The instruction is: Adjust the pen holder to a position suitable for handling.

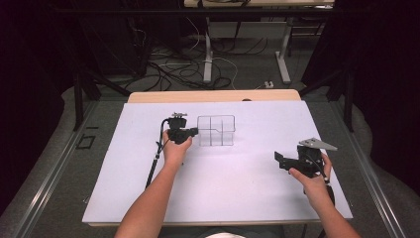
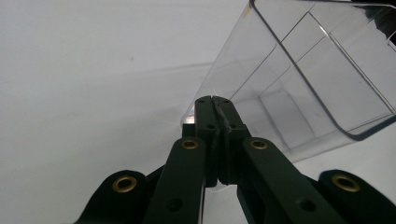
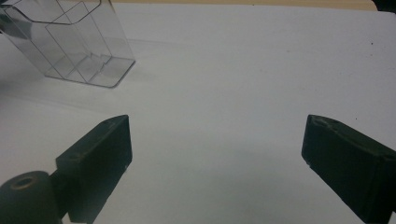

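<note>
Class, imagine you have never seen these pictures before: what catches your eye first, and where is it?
First, the clear plastic divided box near the middle of the white table, with the left tongs shut on its wall. Next, the right tongs held wide open over the table's right side, apart from the box.

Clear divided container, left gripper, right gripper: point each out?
clear divided container [image 1: 216, 131], high view, on its centre divider.
left gripper [image 2: 215, 100], left gripper view, where its jaws pinch the container's wall.
right gripper [image 3: 215, 149], right gripper view, midway between its spread jaws.
</note>
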`<state>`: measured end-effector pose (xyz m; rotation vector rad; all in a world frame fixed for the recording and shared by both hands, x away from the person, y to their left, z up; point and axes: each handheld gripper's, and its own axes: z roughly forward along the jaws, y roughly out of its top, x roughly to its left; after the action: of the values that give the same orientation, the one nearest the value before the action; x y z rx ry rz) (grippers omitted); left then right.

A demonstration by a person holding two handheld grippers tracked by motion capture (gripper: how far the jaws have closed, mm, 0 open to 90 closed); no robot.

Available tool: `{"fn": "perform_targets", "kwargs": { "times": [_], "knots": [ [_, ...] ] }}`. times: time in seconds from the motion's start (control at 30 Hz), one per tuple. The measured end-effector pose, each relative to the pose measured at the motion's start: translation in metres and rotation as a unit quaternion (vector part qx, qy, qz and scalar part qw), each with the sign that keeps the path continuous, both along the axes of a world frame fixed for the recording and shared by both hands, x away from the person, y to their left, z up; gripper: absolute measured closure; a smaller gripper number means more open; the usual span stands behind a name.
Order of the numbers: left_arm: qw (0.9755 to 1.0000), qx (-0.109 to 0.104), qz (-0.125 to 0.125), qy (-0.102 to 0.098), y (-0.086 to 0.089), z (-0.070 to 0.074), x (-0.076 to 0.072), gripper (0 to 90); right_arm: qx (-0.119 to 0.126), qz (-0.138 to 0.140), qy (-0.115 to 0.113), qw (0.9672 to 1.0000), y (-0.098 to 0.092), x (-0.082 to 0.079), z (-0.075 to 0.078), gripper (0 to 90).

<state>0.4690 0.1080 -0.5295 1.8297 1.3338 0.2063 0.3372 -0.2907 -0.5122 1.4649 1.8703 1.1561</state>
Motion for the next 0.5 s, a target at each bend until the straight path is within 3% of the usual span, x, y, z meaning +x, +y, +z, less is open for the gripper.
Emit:
{"fn": "perform_targets", "kwargs": {
  "times": [0.2, 0.5],
  "knots": [
    [1.0, 0.001, -0.001, -0.003, 0.001, 0.002, 0.0, 90.0, 0.001, 0.001, 0.001, 1.0, 0.0, 0.0, 0.0, 8.2],
    [0.9998, 0.0, 0.02, -0.007, 0.014, 0.013, -0.004, 86.7, 0.0, -0.003, 0.0, 1.0, 0.0, 0.0, 0.0, 8.4]
  ]
}}
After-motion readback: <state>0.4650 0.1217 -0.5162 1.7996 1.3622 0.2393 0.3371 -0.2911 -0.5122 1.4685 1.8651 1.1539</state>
